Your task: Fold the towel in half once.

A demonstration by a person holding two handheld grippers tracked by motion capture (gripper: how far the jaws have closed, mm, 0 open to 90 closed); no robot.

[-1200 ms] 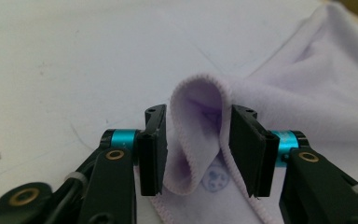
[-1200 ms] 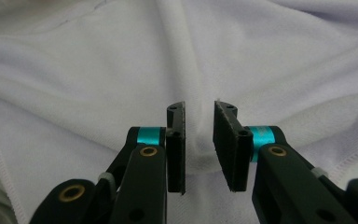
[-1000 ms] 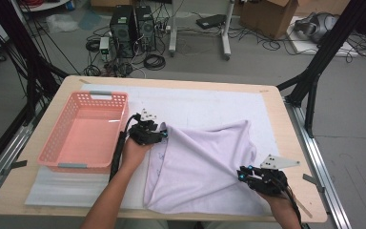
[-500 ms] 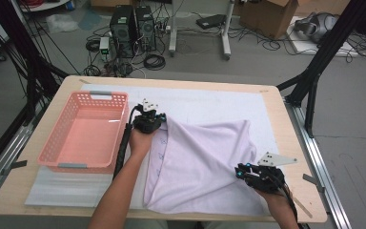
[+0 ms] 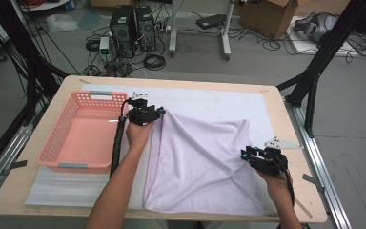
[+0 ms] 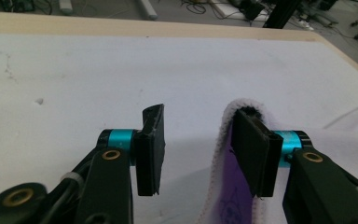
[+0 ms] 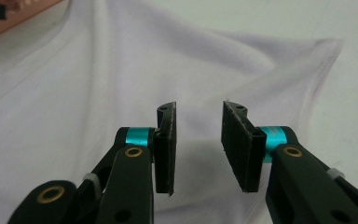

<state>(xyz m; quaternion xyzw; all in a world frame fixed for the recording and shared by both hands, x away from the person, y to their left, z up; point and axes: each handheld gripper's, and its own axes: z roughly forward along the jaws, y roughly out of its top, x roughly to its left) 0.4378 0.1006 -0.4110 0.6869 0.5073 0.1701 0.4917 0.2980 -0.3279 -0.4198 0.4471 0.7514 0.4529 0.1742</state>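
- A wooden table [image 5: 286,124] carries a white mat [image 5: 209,102].
- A pink basket [image 5: 83,131] sits at nine o'clock.
- A lilac cloth [image 5: 200,162] lies spread toward five o'clock.

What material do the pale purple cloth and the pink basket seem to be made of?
The cloth looks like a soft knitted or terry fabric, matte: it drapes in loose folds, and the left gripper view shows a fuzzy, looped edge. The basket looks like moulded plastic with a slight sheen: its walls are a stiff, regular lattice with a smooth rim. Both are judged by look alone.
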